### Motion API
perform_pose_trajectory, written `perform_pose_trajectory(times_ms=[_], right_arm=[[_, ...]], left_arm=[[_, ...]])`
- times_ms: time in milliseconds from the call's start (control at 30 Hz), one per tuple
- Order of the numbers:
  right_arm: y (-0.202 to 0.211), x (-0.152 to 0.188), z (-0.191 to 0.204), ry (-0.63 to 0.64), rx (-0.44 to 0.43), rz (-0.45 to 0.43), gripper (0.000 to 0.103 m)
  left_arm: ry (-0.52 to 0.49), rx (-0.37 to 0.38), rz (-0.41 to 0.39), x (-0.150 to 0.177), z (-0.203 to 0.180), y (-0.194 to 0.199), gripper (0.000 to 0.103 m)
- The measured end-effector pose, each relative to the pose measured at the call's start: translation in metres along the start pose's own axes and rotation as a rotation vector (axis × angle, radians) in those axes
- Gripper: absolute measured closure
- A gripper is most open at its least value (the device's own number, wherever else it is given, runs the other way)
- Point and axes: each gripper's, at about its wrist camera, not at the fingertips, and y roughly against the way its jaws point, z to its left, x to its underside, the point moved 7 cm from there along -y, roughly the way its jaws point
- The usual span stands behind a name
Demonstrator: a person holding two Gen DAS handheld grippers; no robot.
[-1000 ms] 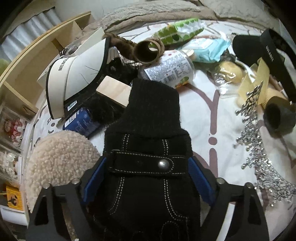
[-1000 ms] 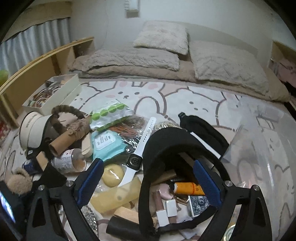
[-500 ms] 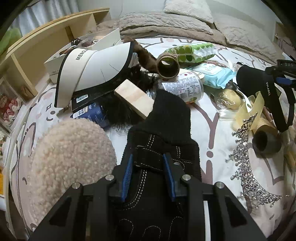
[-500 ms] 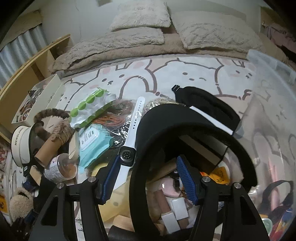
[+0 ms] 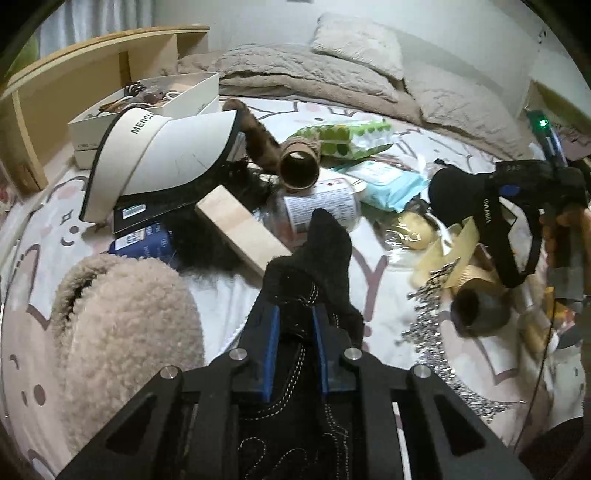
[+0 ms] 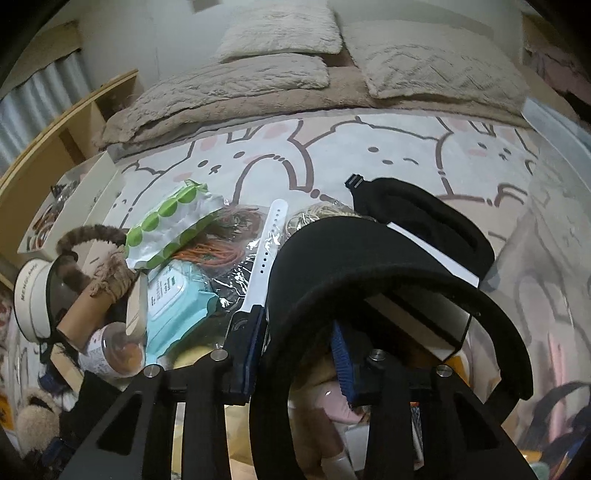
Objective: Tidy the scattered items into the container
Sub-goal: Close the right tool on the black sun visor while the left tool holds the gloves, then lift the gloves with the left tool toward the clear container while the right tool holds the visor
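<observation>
Bed [image 6: 369, 155] with beige pillows [image 6: 280, 29], wooden shelf [image 5: 92, 70] alongside.

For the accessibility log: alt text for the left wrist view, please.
The left gripper is shut on a black glove above a cluttered bed, with a fluffy beige slipper to its left and a white visor beyond.

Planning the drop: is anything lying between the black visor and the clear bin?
Nothing visible does. The clear bin stands just to the right of the black visor, with no other item between them.
</observation>
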Motion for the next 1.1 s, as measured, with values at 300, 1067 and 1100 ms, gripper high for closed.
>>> perform_pose_trajectory(times_ms=[300, 1067, 1100], right_arm=[[0.037, -0.009, 0.016, 0.063, -0.068, -0.094, 0.084], [0.169, -0.016, 0.069, 0.291, -0.165, -0.306, 0.086], [0.174, -0.016, 0.069, 0.297, -0.163, -0.313, 0.086]], left_arm=[[0.023, -0.067, 0.032, 0.002, 0.014, -0.015, 0.031], [0.003, -0.049, 0.111, 0.014, 0.016, -0.021, 0.070], [0.016, -0.046, 0.093, 0.012, 0.017, -0.015, 0.081]])
